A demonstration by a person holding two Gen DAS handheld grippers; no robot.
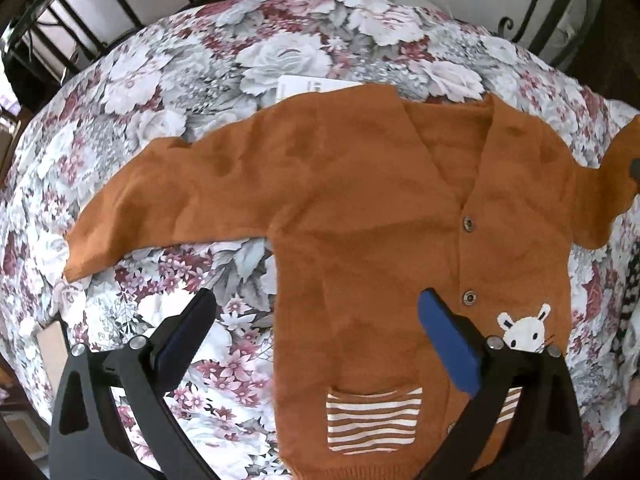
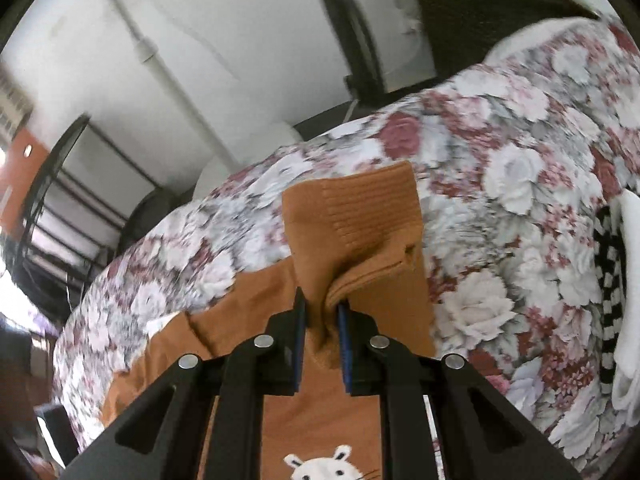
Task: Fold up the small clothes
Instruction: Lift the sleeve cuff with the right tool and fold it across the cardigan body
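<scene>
Your brown knit cardigan (image 1: 360, 208) lies front-up on the counter (image 1: 248, 56), which wears a floral cloth; its body runs toward the near edge, and one sleeve stretches out flat to the left. The nearest thing to a container is the striped pocket (image 1: 374, 418) low on the front; nothing shows in it, but you can't see inside. A white bunny patch (image 1: 524, 330) sits at the 2nd pocket, which is mostly hidden behind your left tongs' arm.

Left tongs (image 1: 316, 336): spread wide, gripping nothing, hovering over the cardigan's left side edge, one blue pad over the floral cloth, the other over the knit.

Right tongs (image 2: 322, 304): clamped on the other sleeve (image 2: 356, 220), near its ribbed cuff, w/ the fabric bunched between the pads and raised off the cloth.

A white tag (image 1: 308, 84) peeks out beyond the far shoulder, print unreadable. At far right a black-and-white checked item (image 2: 610, 280) is cut off; can't tell what it is. Bkgd is motion-blurred.
</scene>
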